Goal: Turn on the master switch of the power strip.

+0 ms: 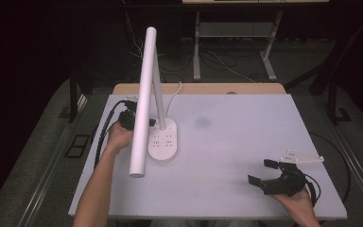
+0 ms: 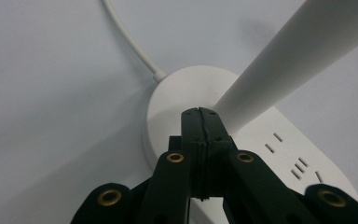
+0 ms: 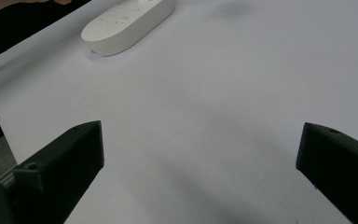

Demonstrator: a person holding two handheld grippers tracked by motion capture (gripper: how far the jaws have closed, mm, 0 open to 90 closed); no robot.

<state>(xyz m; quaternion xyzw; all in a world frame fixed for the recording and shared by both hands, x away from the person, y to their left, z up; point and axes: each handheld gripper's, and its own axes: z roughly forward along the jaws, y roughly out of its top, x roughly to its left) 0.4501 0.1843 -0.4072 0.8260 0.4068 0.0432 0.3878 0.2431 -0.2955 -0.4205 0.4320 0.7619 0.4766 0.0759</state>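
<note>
High view shows a white desk lamp [image 1: 163, 139] standing left of centre on the worktop [image 1: 246, 142], its head reaching toward the near side. Left claw [image 1: 134, 116], pressed together, sits at the lamp's base [image 2: 177, 93]; right claw [image 1: 264, 172] rests spread apart, well off at the near right.

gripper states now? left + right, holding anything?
Left gripper: jaws shut together with nothing between them, tips at the lamp base by the foot of the lamp arm.
Right gripper: jaws open, empty, over the table.
</note>
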